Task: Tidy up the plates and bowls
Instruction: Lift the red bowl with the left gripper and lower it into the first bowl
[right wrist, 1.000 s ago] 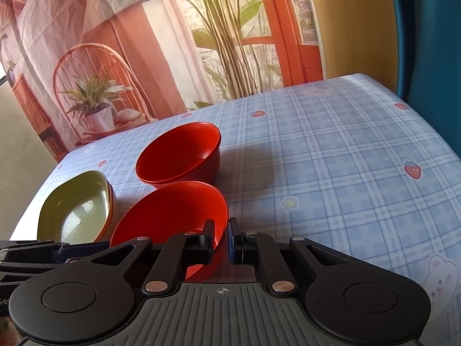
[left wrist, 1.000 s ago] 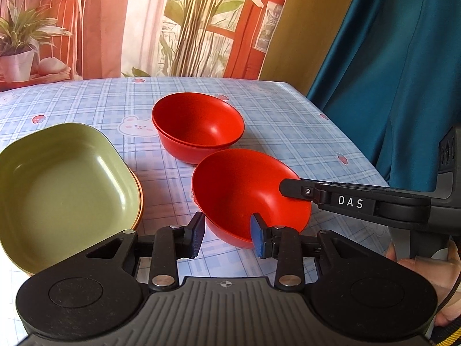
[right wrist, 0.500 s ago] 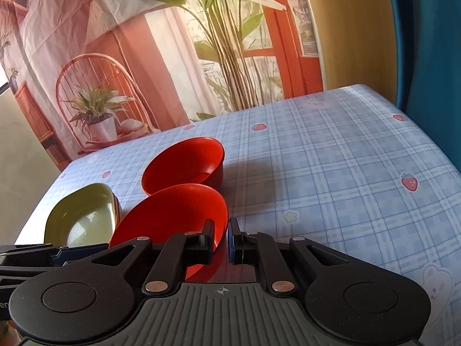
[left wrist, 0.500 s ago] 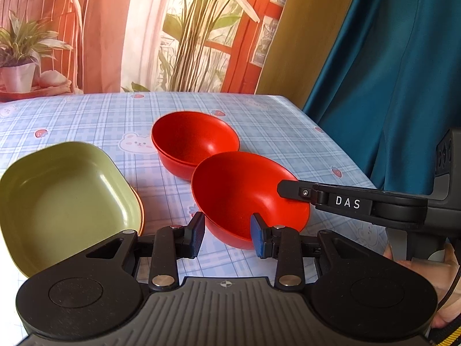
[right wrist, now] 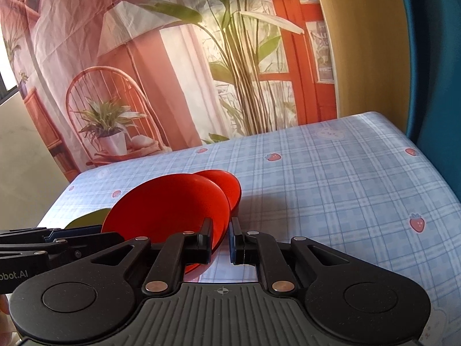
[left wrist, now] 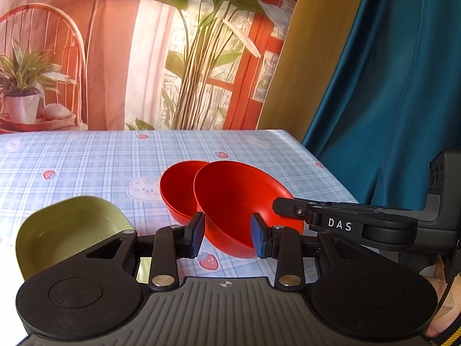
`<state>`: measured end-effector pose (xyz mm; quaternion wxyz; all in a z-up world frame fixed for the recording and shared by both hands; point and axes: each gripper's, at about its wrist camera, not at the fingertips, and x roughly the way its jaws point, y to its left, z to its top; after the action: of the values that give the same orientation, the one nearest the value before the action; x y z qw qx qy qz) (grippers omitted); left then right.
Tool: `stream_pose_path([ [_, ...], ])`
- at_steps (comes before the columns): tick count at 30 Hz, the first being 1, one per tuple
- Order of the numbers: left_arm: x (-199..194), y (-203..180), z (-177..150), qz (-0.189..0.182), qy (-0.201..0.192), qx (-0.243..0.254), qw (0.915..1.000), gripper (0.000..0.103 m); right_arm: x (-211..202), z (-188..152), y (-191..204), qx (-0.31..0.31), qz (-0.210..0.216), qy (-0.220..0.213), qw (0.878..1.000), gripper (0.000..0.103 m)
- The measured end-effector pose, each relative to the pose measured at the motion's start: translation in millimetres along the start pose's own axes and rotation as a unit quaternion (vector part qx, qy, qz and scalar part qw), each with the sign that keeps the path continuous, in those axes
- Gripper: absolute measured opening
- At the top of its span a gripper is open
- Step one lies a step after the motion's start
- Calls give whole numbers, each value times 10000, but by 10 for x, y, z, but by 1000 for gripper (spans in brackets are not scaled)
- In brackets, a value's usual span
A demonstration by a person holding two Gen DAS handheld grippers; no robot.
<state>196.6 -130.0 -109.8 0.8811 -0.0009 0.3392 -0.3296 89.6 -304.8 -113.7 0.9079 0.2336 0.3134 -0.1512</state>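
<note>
My right gripper (right wrist: pixel 220 242) is shut on the rim of a red bowl (right wrist: pixel 167 207) and holds it tilted in the air; it also shows in the left wrist view (left wrist: pixel 242 201), with the right gripper's fingers (left wrist: pixel 291 206) on its right rim. A second red bowl (left wrist: pixel 177 189) sits on the table just behind it, also seen in the right wrist view (right wrist: pixel 227 186). A green dish (left wrist: pixel 69 230) sits at the left on an orange one. My left gripper (left wrist: pixel 227 238) is open and empty, below and in front of the held bowl.
The table (right wrist: pixel 331 187) has a blue checked cloth with strawberry and bear prints. Its right edge runs by a teal curtain (left wrist: pixel 389 86). A printed backdrop (left wrist: pixel 144 43) hangs behind the far edge.
The right gripper has lifted the near red bowl off the table and carried it up toward the far red bowl. Both grippers have risen. The left gripper stays open.
</note>
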Motion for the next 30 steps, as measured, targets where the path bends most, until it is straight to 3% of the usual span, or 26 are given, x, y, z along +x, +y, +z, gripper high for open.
stream_pose_path([
  [17,205,245,270,-46,-82,-546,9985,33,287,229,10,109,42,-102,9999,11],
  [30,506,376,458,-78,154,-388,9991,33,543,379,-52,81,-3,-115,9999,11],
])
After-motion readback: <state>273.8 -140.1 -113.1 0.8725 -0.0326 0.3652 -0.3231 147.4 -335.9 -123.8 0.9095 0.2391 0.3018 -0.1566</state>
